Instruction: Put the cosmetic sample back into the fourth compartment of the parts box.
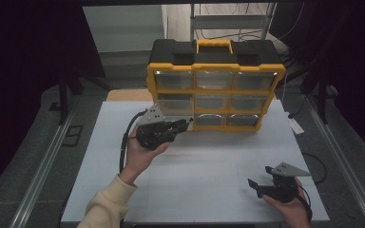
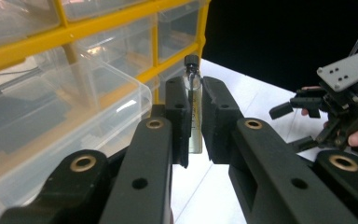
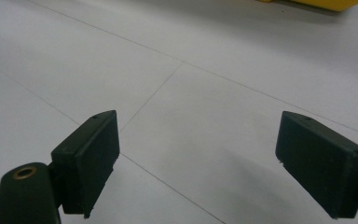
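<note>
We pinch a small clear glass vial with a black cap [image 2: 194, 100] in our left gripper [image 1: 184, 125] at centre frame, beside a pulled-out clear plastic drawer [image 2: 51, 116] of the yellow-and-black organiser [image 1: 215, 85]. Likely next: lowering it inside. Our right gripper [image 1: 259, 179] fingers [image 3: 89, 156] rest spread, lower right.

Dim overhead light on my white counter [image 1: 209, 161], dark surrounds, soft shadow beneath my right tool [image 3: 198, 161], glare on clear drawers [image 2: 51, 107], blurred foreground.

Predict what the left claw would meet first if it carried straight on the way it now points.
Probably the yellow-framed organiser's clear plastic drawers: the left claw, shut on a small black-capped glass vial, points along the organiser's front, with a pulled-out drawer close alongside. Depth is uncertain.
</note>
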Demonstrator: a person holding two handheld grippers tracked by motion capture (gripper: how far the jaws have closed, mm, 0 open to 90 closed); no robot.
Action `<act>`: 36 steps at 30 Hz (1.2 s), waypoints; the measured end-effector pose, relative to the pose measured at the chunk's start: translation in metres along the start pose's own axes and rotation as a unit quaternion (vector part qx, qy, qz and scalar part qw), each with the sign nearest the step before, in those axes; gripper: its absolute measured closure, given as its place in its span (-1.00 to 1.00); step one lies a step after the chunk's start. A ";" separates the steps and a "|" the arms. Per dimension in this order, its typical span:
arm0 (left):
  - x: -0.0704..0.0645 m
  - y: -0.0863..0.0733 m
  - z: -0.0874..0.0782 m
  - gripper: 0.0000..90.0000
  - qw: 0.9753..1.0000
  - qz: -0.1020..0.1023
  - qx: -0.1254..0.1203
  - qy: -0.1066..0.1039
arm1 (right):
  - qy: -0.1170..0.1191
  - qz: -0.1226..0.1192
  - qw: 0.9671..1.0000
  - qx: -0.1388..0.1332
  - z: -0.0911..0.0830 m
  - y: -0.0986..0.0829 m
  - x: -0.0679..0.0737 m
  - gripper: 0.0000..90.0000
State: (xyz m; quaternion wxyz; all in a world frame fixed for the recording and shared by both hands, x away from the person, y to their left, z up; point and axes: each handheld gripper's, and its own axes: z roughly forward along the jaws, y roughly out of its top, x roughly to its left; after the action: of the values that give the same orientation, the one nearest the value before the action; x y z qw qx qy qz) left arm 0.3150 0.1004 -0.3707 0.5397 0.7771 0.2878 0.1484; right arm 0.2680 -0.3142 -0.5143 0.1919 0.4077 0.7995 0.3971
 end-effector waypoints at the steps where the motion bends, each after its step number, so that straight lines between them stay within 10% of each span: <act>1: 0.001 0.001 -0.001 0.80 1.000 -0.001 -0.001 0.001 | 0.000 0.000 1.000 0.001 0.000 0.000 0.000 -0.69; 36: 0.032 0.018 0.006 0.80 0.998 -0.014 0.004 0.054 | 0.001 0.003 1.000 0.000 0.000 0.000 0.000 -0.69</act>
State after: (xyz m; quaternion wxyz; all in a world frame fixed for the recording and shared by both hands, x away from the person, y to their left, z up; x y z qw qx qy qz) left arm 0.3487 0.1111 -0.3585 0.5220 0.7661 0.3283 0.1809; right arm 0.2683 -0.3141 -0.5147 0.1899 0.4099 0.7986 0.3977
